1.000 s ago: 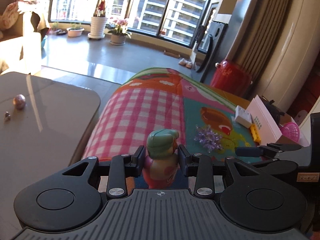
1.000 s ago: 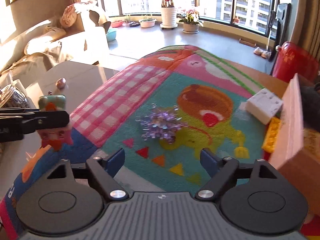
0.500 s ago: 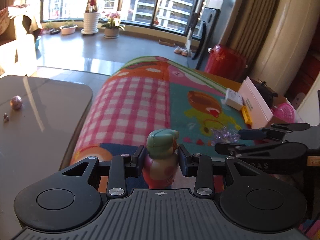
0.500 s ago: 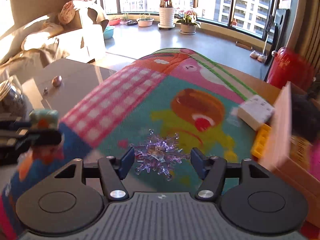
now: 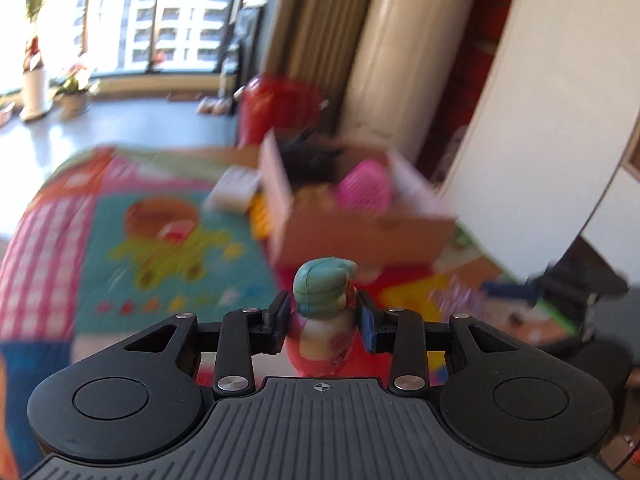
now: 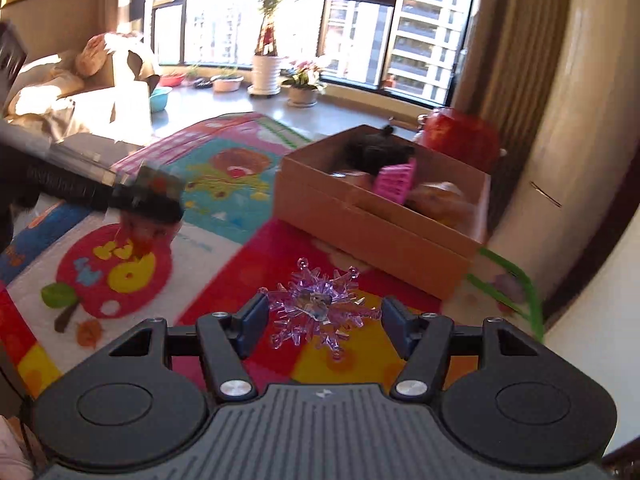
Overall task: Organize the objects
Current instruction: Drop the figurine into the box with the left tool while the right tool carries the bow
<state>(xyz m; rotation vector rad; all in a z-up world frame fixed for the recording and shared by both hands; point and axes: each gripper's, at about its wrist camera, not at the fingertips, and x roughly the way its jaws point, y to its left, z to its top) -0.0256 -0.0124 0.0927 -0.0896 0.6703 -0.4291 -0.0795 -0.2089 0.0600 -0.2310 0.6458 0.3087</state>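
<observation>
My left gripper [image 5: 322,326] is shut on a small toy figure [image 5: 324,320] with a green cap and red body, held above the colourful play mat [image 5: 168,240]. My right gripper [image 6: 322,322] is shut on a purple crystal snowflake [image 6: 318,310], held above the mat [image 6: 120,272]. An open cardboard box [image 5: 360,220] holds a pink basket [image 5: 366,190] and dark items; it stands ahead of both grippers, and in the right wrist view the box [image 6: 380,216] is ahead and right. The left gripper with the figure shows blurred at the left of the right wrist view [image 6: 140,196].
A white block [image 5: 236,190] and a yellow piece [image 5: 260,216] lie left of the box. A red container [image 6: 460,132] stands behind the box. A sofa [image 6: 80,96] and potted plants [image 6: 266,72] are by the window. A white wall [image 5: 540,120] is on the right.
My right gripper closed on the snowflake and lifted it off the mat. Both grippers swung right, toward the cardboard box. The left still holds the figure.
</observation>
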